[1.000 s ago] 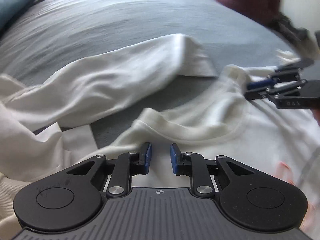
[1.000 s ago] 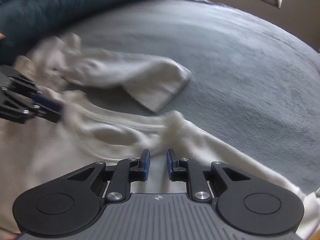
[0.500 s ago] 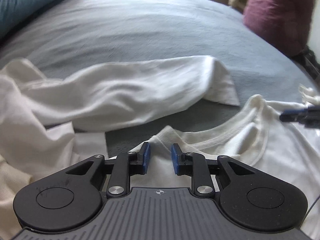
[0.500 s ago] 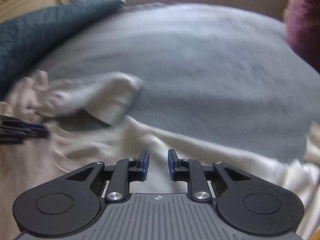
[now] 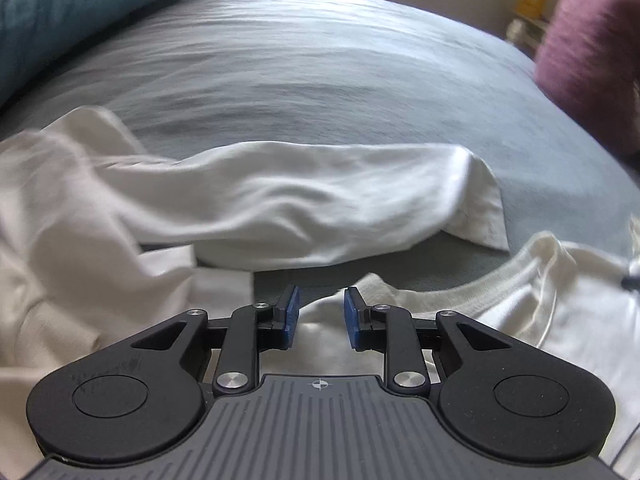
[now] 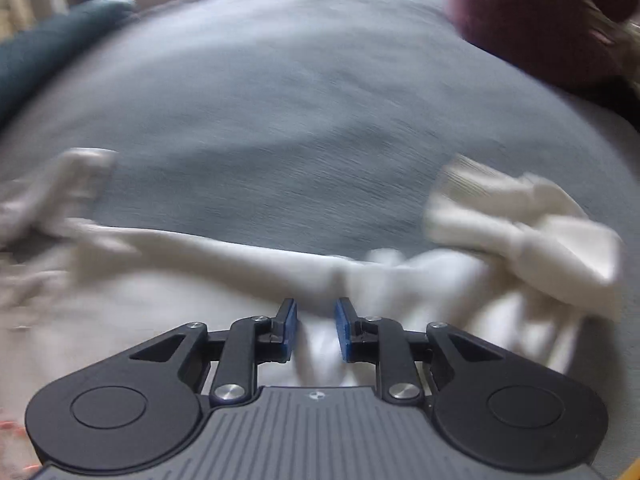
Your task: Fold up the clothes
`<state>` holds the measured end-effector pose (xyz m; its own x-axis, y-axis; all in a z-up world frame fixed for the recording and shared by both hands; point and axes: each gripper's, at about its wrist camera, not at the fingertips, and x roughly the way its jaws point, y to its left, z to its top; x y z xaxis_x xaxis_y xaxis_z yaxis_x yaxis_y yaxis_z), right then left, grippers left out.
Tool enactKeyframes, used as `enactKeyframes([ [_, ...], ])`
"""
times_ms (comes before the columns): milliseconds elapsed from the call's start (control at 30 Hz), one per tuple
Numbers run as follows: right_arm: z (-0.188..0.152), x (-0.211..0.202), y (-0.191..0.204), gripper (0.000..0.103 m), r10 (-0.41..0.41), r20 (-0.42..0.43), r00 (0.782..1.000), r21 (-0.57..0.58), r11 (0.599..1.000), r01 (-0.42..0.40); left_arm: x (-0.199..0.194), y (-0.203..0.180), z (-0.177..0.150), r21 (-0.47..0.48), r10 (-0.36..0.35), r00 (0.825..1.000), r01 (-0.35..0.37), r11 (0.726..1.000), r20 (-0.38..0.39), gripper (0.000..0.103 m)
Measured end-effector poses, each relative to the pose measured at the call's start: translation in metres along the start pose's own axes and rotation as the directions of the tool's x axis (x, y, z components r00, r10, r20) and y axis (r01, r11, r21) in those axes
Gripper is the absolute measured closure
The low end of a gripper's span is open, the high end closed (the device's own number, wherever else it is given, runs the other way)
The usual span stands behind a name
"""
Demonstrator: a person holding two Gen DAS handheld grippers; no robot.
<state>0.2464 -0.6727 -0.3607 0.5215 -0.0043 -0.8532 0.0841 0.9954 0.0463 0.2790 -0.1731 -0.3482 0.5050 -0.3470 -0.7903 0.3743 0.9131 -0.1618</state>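
A white long-sleeved shirt (image 5: 520, 312) lies spread on the grey bed cover (image 5: 320, 80). One sleeve (image 5: 280, 208) is folded across the view above the ribbed collar (image 5: 460, 288). My left gripper (image 5: 319, 312) hovers over the shoulder beside the collar, its blue pads a narrow gap apart and not pressing the cloth seen between them. In the blurred right wrist view, my right gripper (image 6: 316, 320) is over the other sleeve (image 6: 240, 264), left of its bunched cuff (image 6: 520, 220). Its jaws are closing, with white cloth showing in the gap but no pinch visible.
A teal pillow (image 5: 60, 8) lies at the bed's far left, also seen as a teal pillow (image 6: 48, 52) in the right wrist view. A maroon soft shape (image 5: 592, 48) sits at the far right edge. Bare grey cover (image 6: 280, 120) stretches beyond the shirt.
My right gripper has swept rightward from beside the collar along the sleeve toward the cuff, leaving the left wrist view. My left gripper rolled and stayed by the collar.
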Motion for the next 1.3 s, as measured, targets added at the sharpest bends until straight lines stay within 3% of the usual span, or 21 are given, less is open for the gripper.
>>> enactKeyframes([
  [67,0.005,-0.008,-0.005,0.084,0.009,0.046,0.999,0.079,0.997,-0.013,-0.023,0.006,-0.006,-0.058,-0.013,0.999,0.015,0.998,0.036,0.078],
  [133,0.006,-0.031,0.007,0.077,0.019,0.124,0.992,0.083,0.996,-0.030,-0.050,0.013,-0.019,-0.092,-0.011,0.998,0.017,0.996,0.066,0.072],
  [233,0.001,-0.060,0.038,0.077,0.134,0.161,0.978,0.045,0.989,-0.143,-0.083,0.030,-0.047,-0.160,-0.004,0.998,0.015,0.987,0.064,0.071],
  [367,-0.002,-0.082,0.108,0.077,0.302,0.124,0.945,-0.106,0.951,-0.290,-0.122,0.070,-0.087,-0.258,0.043,0.999,-0.033,0.966,0.033,0.071],
  [433,-0.002,-0.088,0.152,0.077,0.390,0.089,0.916,-0.163,0.913,-0.373,-0.137,0.092,-0.104,-0.306,0.082,0.996,-0.067,0.950,0.035,0.071],
  [567,-0.001,-0.097,0.249,0.075,0.546,0.003,0.838,-0.237,0.814,-0.530,-0.161,0.143,-0.123,-0.417,0.155,0.987,-0.121,0.901,0.049,0.071],
  [700,0.006,-0.097,0.358,0.060,0.653,-0.105,0.750,-0.265,0.708,-0.654,-0.173,0.177,-0.133,-0.470,0.212,0.975,-0.157,0.869,0.066,0.071],
  [800,0.010,-0.087,0.443,0.047,0.674,-0.196,0.713,-0.259,0.665,-0.700,-0.174,0.197,-0.138,-0.504,0.251,0.966,-0.186,0.843,0.063,0.071],
  [967,0.015,-0.057,0.565,0.043,0.589,-0.258,0.765,-0.328,0.692,-0.643,-0.177,0.224,-0.149,-0.559,0.251,0.966,-0.175,0.810,0.061,0.071],
  [1100,0.008,-0.025,0.620,0.045,0.489,-0.285,0.825,-0.380,0.732,-0.565,-0.181,0.234,-0.161,-0.579,0.218,0.973,-0.138,0.803,0.070,0.071],
  [1133,0.006,-0.017,0.630,0.066,0.459,-0.291,0.839,-0.391,0.744,-0.542,-0.182,0.235,-0.164,-0.582,0.206,0.976,-0.127,0.804,0.073,0.071],
  [1167,0.004,-0.010,0.639,0.080,0.432,-0.297,0.851,-0.400,0.753,-0.522,-0.182,0.235,-0.166,-0.582,0.192,0.978,-0.112,0.806,0.078,0.071],
  [1200,0.001,-0.009,0.638,0.096,0.430,-0.299,0.852,-0.403,0.752,-0.521,-0.184,0.235,-0.169,-0.580,0.178,0.980,-0.097,0.809,0.085,0.071],
  [1300,0.001,-0.037,0.608,0.096,0.545,-0.265,0.796,-0.368,0.705,-0.606,-0.189,0.235,-0.174,-0.572,0.134,0.986,-0.051,0.818,0.103,0.071],
])
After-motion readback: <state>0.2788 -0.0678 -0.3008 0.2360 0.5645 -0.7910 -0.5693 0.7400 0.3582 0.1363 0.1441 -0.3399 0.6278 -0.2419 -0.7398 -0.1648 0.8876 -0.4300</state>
